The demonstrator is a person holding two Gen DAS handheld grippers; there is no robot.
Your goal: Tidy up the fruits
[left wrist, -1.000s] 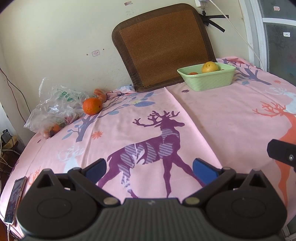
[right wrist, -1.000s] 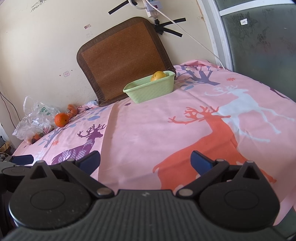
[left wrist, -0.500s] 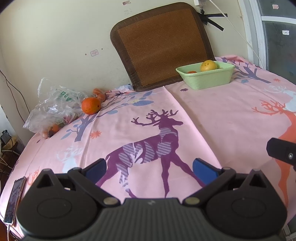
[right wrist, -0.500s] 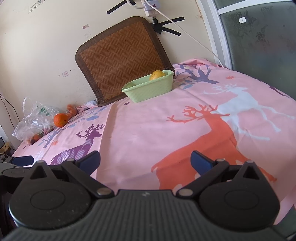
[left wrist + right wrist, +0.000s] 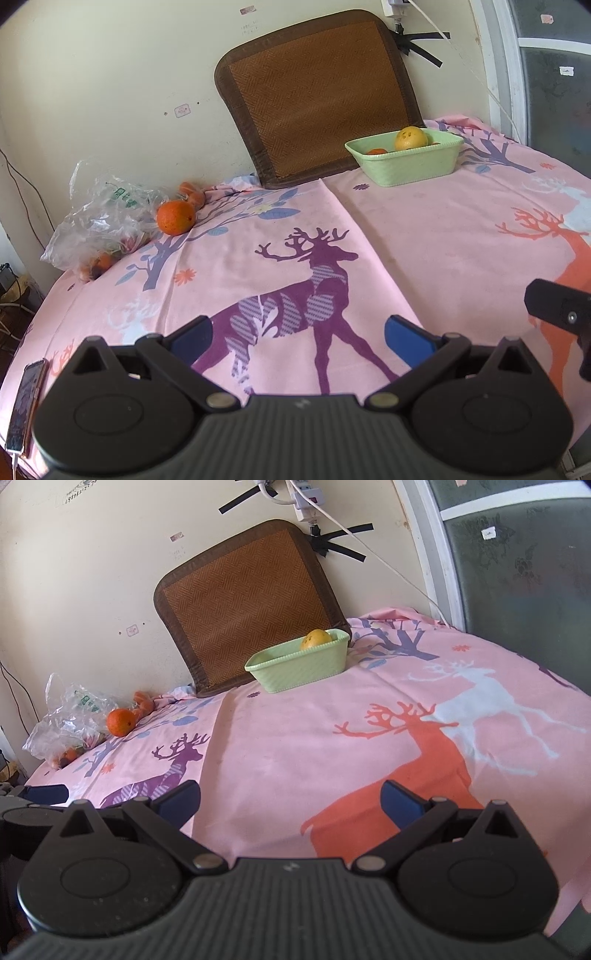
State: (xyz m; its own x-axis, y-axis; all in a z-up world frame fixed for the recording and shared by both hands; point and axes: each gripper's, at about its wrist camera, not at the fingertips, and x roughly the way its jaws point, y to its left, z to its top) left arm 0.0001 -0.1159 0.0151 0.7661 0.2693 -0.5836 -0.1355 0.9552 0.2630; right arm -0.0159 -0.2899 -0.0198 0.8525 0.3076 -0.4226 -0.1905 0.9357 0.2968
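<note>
A light green basket [image 5: 406, 166] [image 5: 299, 668] stands at the back of the pink table and holds a yellow fruit [image 5: 410, 138] [image 5: 315, 638] and a small orange one [image 5: 376, 151]. A large orange [image 5: 176, 217] [image 5: 120, 722] lies on the cloth at the far left, beside smaller oranges [image 5: 192, 194] and a clear plastic bag [image 5: 99, 221] [image 5: 70, 720] with more fruit in it. My left gripper [image 5: 297, 338] is open and empty, low over the purple deer print. My right gripper [image 5: 290, 801] is open and empty near the front edge.
A brown woven cushion [image 5: 317, 96] [image 5: 243, 602] leans on the wall behind the basket. A phone [image 5: 24, 402] lies at the table's left front edge. A power strip and cables [image 5: 306, 502] hang on the wall. A window frame [image 5: 436, 554] stands at the right.
Both views have shifted slightly; the basket and oranges sit a little lower in the left wrist frame. Both grippers stay open and empty.
</note>
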